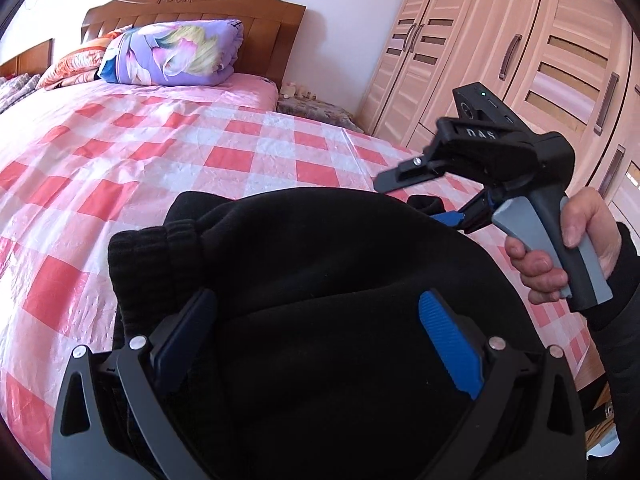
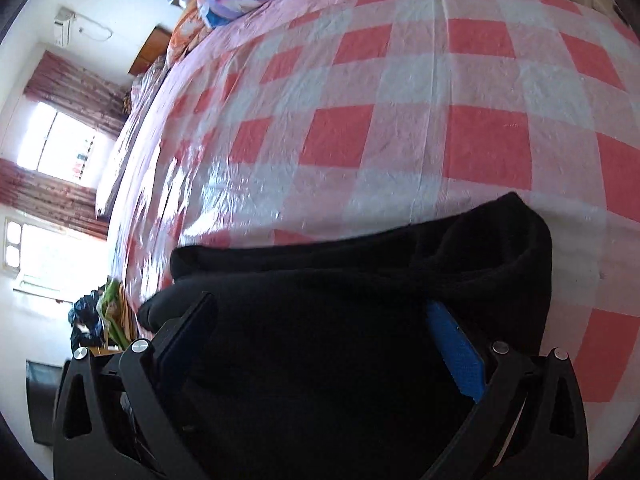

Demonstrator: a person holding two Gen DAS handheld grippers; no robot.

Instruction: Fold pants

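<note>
1. The left claw (image 1: 316, 340) points forward and down over the black pants (image 1: 320, 280), its two blue-padded fingers (image 1: 450, 344) spread wide with dark cloth bunched between them. Whether the pads press the cloth cannot be told; the jaws stand far apart and clamp nothing.
2. The right claw (image 1: 448, 216) shows in the left wrist view at the far right edge of the pants, held by the person's right hand (image 1: 560, 256) around a grey handle, the body tilted so the fingers aim left and down into the fabric. A blue pad tip lies at the fold's edge.
3. In the right wrist view the right claw (image 2: 320, 344) is rolled sideways, so the room appears tipped. Its fingers (image 2: 456, 352) stand wide, with cloth heaped between and over them; the right pad is partly tucked under a rolled fold. No firm grip is visible.
4. The pants lie in a folded, humped pile on the bed (image 1: 200, 152), near its close edge, with a ribbed cuff (image 1: 156, 256) showing at the left of the pile.
5. The checked red-and-white cover stretches wide beyond the pile toward the headboard (image 1: 192, 12), where a folded quilt (image 1: 172, 52) sits well apart.
6. A wardrobe (image 1: 500, 48) stands to the right of the bed, behind the right hand.
</note>
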